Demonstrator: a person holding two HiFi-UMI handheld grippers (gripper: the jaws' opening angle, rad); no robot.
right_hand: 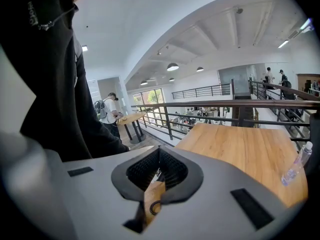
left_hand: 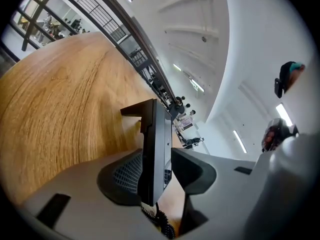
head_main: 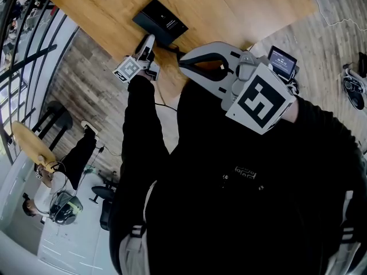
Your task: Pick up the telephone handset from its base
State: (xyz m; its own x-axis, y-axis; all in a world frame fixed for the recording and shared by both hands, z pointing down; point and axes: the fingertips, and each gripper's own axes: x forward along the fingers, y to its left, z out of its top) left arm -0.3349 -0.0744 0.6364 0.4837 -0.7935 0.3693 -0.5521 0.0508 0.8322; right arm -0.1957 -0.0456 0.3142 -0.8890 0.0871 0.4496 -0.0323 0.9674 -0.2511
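while the right gripper (head_main: pixel 183 62) hangs over the near table edge with its jaws closed tip to tip on nothing, only wood and a loop of cord showing through the slit behind the tips, the left gripper (head_main: pixel 149 42) is at the near left side of the black telephone base (head_main: pixel 161 20), which sits on the wooden table (head_main: pixel 97 7); in the left gripper view its jaws stand wide apart and the handset (left_hand: pixel 153 134) runs edge-on between them, lying close against the meshed pad (left_hand: pixel 124 176) on one side, with a sliver of gap between it and the other pad (left_hand: pixel 192 170), so nothing is clamped yet; in the head view the handset cannot be told apart from the base, so i judge it to be resting in its cradle; the coiled cord (left_hand: pixel 161 223) leaves its near end, just below the jaws; as for handling, i judge it a light, rigid plastic bar with smooth, rather slippery flanks, unlikely to give or crack under a moderate squeeze; the straight middle, between earpiece and mouthpiece, looks the best place to hold, since the sides run parallel there and the weight balances; the cord will likely tug back as it stretches, so a firm closure and a straight lift clear of the cradle seem wise, with the cord kept out from between the pads; too weak a pinch could let it swing or slide.
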